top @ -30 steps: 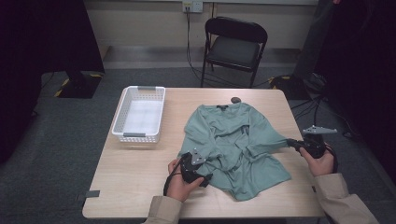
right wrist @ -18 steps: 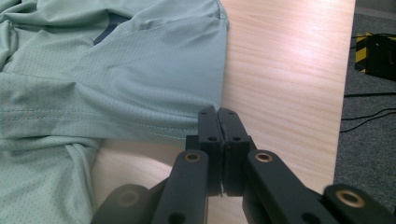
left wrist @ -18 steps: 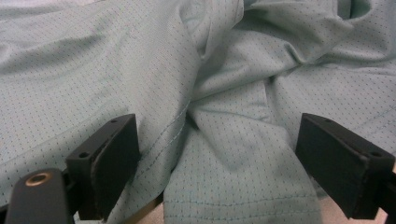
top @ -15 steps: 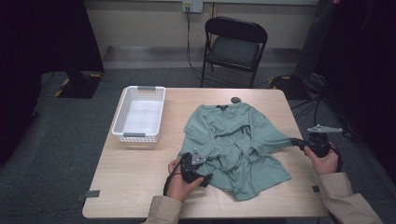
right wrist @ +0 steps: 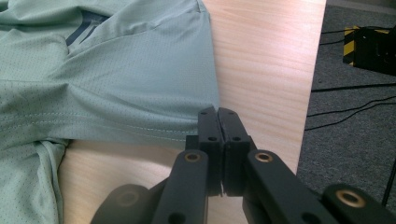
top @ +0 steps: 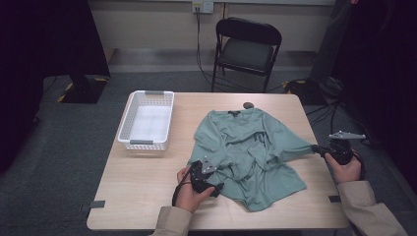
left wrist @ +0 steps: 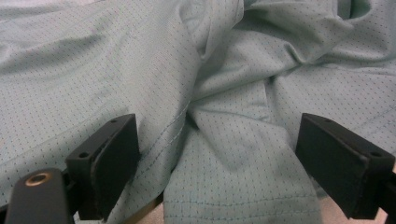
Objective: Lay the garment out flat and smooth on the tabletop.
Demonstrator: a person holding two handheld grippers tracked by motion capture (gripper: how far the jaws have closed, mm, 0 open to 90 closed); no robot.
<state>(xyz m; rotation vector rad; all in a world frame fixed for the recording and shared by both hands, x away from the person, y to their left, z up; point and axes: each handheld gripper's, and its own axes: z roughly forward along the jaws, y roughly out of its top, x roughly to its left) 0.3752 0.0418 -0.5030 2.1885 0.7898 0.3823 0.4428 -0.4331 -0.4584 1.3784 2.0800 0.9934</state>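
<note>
A teal long-sleeved shirt point(top: 246, 147) lies rumpled on the wooden table point(top: 142, 182), collar toward the far edge. My left gripper point(top: 216, 180) rests at the shirt's near-left part, jaws open. In the left gripper view the left gripper point(left wrist: 217, 158) straddles folded fabric and a stitched hem point(left wrist: 243, 200), its pads apart from the cloth. My right gripper point(top: 315, 148) sits at the table's right edge, shut on the end of the shirt's sleeve point(top: 290, 147), which runs taut to it. In the right gripper view the right gripper point(right wrist: 218, 116) has its jaws pressed together at the sleeve's cuff point(right wrist: 187, 126).
A white mesh basket point(top: 142, 142) stands empty at the table's left side. A small dark round object point(top: 248, 104) lies at the far edge behind the collar. A black folding chair point(top: 248, 49) stands beyond the table. Cables run across the floor at right.
My right gripper has shifted a little to the right, drawing the sleeve straighter. The left gripper has stayed where it was.
</note>
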